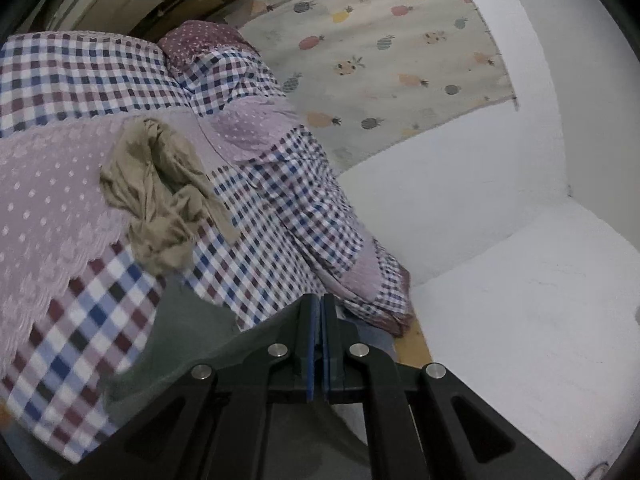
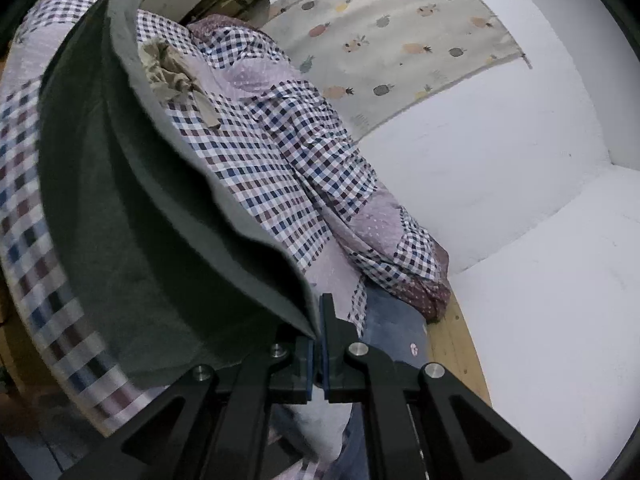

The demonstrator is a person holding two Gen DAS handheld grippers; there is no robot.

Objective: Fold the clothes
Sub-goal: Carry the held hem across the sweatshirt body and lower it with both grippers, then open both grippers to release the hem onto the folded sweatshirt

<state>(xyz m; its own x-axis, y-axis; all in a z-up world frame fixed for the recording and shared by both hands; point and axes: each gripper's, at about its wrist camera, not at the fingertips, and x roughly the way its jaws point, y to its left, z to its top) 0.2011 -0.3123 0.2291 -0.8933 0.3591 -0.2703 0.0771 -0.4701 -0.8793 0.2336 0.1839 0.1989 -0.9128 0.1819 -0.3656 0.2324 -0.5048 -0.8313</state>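
Two grippers pinch one dark green garment (image 2: 132, 216) over a bed. The left gripper (image 1: 319, 344) has its jaws pressed together on a thin edge of the cloth, which trails away toward 8 o'clock in its view. The right gripper (image 2: 319, 344) is clamped on a corner, the cloth billowing up toward 11 o'clock.

Both holds look shallow, so a hard pull apart could slip an edge free and let the garment slump. Swung wide, it could also drag the crumpled beige garment (image 1: 164, 196) lying beyond it.

The checked quilt (image 1: 256, 248) is soft and rumpled, a poor base for a crisp crease. At 1 o'clock a pineapple-print cloth (image 1: 392, 60) hangs on a white wall (image 1: 460, 200).
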